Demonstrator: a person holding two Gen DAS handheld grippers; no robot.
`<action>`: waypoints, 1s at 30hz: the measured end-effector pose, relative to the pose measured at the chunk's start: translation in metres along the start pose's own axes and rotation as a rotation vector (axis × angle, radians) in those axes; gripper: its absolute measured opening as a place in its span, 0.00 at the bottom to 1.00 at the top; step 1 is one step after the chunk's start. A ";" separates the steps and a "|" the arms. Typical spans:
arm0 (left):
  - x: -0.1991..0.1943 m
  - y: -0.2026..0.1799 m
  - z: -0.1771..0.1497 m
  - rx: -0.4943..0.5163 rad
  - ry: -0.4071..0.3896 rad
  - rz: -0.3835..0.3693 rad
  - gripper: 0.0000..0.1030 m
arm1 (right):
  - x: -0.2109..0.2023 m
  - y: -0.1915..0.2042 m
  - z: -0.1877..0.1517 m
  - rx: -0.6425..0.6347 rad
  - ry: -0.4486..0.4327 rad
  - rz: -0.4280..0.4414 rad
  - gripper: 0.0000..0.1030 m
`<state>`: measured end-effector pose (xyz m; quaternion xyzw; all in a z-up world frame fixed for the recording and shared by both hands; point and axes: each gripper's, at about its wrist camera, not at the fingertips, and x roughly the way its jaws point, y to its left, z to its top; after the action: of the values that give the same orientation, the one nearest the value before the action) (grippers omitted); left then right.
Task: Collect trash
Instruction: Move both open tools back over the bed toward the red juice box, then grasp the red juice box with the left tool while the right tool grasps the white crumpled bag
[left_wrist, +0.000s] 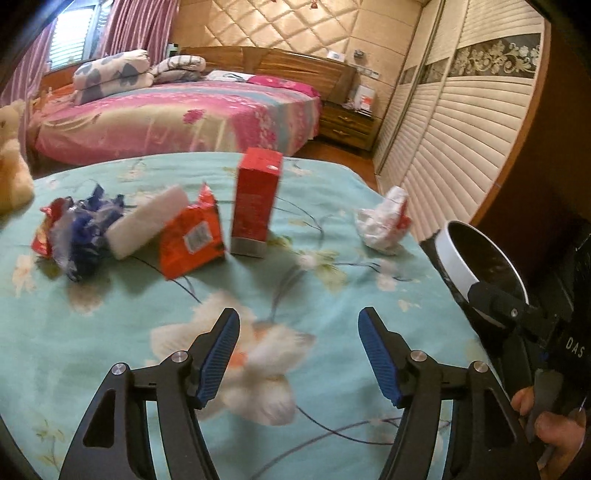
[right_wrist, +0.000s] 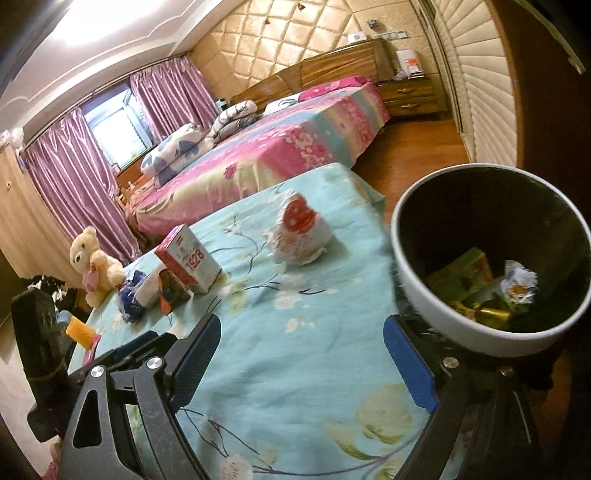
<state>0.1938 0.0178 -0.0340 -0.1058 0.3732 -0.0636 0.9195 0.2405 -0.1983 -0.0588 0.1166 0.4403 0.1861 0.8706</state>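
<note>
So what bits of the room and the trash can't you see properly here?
- Trash bin: left wrist view, its lower part is hidden by the right gripper's body; its contents are dark.
- Blue wrapper pile: left wrist view, too blurred to read.
- Red box: right wrist view, small print unreadable.
- Teddy bear: left wrist view, cut off by the edge.

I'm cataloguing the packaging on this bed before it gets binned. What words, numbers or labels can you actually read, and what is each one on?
"1928": on the white face of the red-topped carton, standing on the bedspread.
"DAS": white letters on the black gripper body at the right edge of the left wrist view.
Barcode label on the orange packet: too blurred to read.
Print on the crumpled white-and-red wrapper: unreadable.
</note>
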 end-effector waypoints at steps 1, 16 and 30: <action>0.000 0.002 0.002 -0.002 -0.003 0.005 0.64 | 0.003 0.002 0.000 -0.003 0.003 0.000 0.88; 0.034 0.018 0.046 0.047 -0.034 0.037 0.64 | 0.052 0.009 0.024 -0.024 0.024 -0.005 0.88; 0.081 0.012 0.075 0.132 -0.044 0.105 0.58 | 0.101 0.014 0.053 -0.079 0.050 -0.074 0.74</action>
<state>0.3046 0.0244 -0.0394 -0.0268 0.3528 -0.0375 0.9346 0.3351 -0.1446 -0.0953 0.0613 0.4585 0.1738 0.8694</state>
